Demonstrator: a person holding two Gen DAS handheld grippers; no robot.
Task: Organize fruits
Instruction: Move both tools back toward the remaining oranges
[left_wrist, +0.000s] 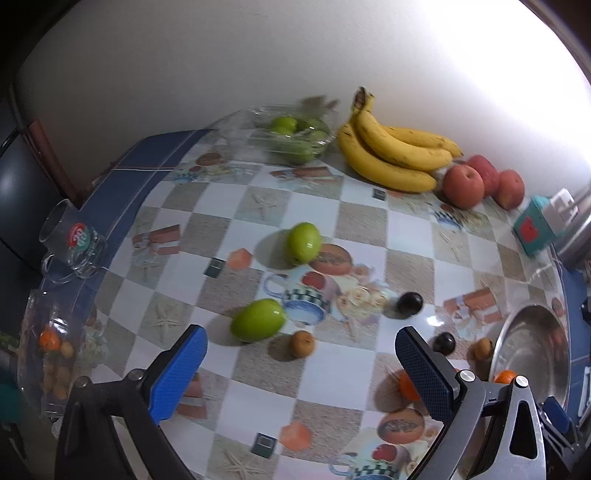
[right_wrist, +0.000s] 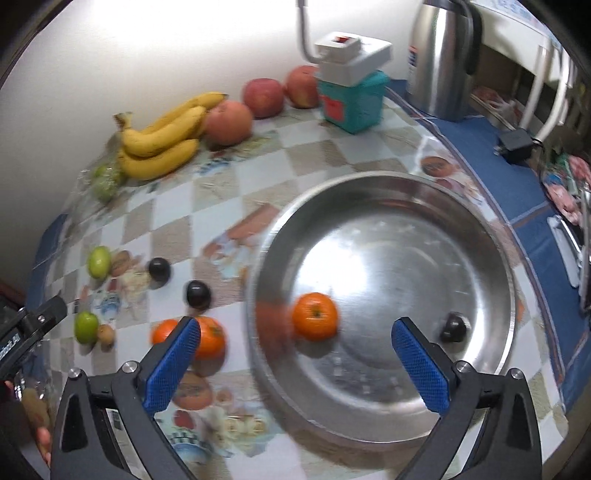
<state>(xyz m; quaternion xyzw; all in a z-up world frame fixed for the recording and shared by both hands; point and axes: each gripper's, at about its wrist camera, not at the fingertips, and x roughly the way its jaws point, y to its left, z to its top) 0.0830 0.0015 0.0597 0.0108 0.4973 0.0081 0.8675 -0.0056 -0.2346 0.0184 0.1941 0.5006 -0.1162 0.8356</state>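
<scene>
My left gripper (left_wrist: 301, 349) is open and empty above the table, just short of a green fruit (left_wrist: 258, 319) and a small brown fruit (left_wrist: 302, 343). A second green fruit (left_wrist: 303, 242) lies farther off. Two dark plums (left_wrist: 409, 303) lie to the right. My right gripper (right_wrist: 295, 339) is open and empty over the steel bowl (right_wrist: 480, 258), which holds an orange (right_wrist: 315, 316) and a dark plum (right_wrist: 454, 327). Two more oranges (right_wrist: 210, 336) lie left of the bowl. Bananas (left_wrist: 391, 147) and red apples (left_wrist: 463, 185) sit by the wall.
A clear tray of green fruits (left_wrist: 295, 136) stands at the back. A glass mug (left_wrist: 74, 240) and a clear container with small fruits (left_wrist: 55, 350) are at the left edge. A teal box (right_wrist: 351, 99) and a steel kettle (right_wrist: 443, 55) stand at the back right.
</scene>
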